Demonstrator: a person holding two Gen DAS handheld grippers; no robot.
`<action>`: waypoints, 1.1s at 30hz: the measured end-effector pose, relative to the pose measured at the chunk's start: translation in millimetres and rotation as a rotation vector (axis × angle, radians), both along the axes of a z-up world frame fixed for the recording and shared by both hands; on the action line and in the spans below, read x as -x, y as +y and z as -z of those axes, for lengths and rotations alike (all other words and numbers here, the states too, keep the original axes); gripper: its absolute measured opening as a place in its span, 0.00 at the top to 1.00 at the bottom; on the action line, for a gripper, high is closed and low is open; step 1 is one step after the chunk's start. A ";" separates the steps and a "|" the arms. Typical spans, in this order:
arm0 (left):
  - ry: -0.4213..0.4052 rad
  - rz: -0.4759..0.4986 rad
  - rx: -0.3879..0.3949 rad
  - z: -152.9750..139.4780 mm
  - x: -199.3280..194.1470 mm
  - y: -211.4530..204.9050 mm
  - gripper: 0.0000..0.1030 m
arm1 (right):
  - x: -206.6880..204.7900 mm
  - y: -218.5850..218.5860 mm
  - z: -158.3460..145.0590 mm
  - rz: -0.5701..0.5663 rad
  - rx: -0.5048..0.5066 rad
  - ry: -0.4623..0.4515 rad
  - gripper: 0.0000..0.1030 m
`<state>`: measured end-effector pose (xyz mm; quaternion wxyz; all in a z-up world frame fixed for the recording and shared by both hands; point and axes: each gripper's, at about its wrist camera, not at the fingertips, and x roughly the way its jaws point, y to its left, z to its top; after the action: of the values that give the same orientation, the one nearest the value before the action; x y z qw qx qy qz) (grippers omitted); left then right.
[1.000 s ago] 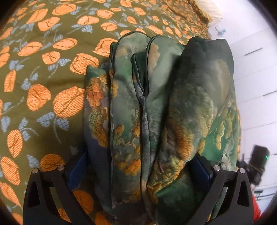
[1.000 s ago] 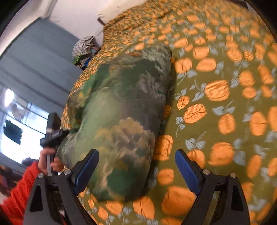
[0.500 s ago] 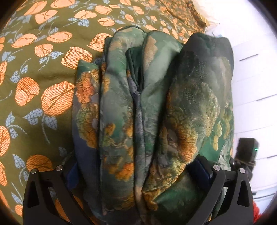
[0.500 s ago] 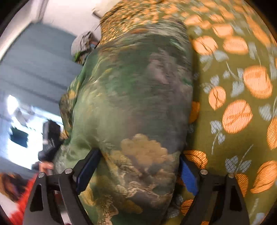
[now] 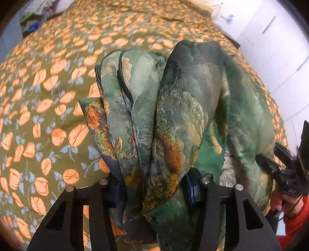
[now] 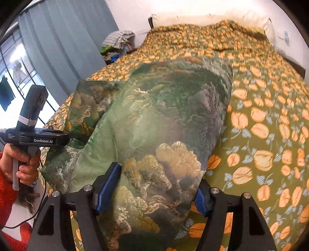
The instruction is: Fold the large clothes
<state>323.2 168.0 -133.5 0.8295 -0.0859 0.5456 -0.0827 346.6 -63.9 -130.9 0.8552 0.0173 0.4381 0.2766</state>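
A folded green garment (image 5: 179, 115) with gold and orange print hangs in thick layers above the bedspread. The left gripper (image 5: 152, 190) has its jaws closing, and its blue pads (image 5: 190, 189) pinch the bundle's near left end. In the right wrist view the same garment (image 6: 164, 119) fills the middle. The right gripper (image 6: 154, 193) is also closing, with its pads (image 6: 108, 185) pressed into the cloth on both sides. Each gripper shows in the other's view: the right gripper's body (image 5: 285, 173) and the left gripper's body (image 6: 38, 137), both held by hands in red sleeves.
An olive bedspread (image 5: 48, 115) with orange tulips covers the bed under and around the garment. White pillows (image 6: 193, 17) lie at the head. A pile of clothes (image 6: 117, 42) sits by a grey curtain (image 6: 63, 44). White cupboard doors (image 5: 280, 48) stand to the right.
Both grippers have closed on the bundle and risen, lifting it off the bed. The right gripper, earlier astride the bundle's edge and bare bedspread, now holds cloth between its pads.
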 end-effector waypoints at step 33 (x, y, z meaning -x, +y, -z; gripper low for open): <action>-0.372 -0.035 -0.224 -69.7 20.5 -81.8 0.00 | -16.7 -150.7 -33.0 0.300 0.123 -0.209 0.11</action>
<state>302.7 86.2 -63.8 0.9216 0.0141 0.3872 -0.0216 363.3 -214.6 -97.8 0.9270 0.0012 0.3555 0.1192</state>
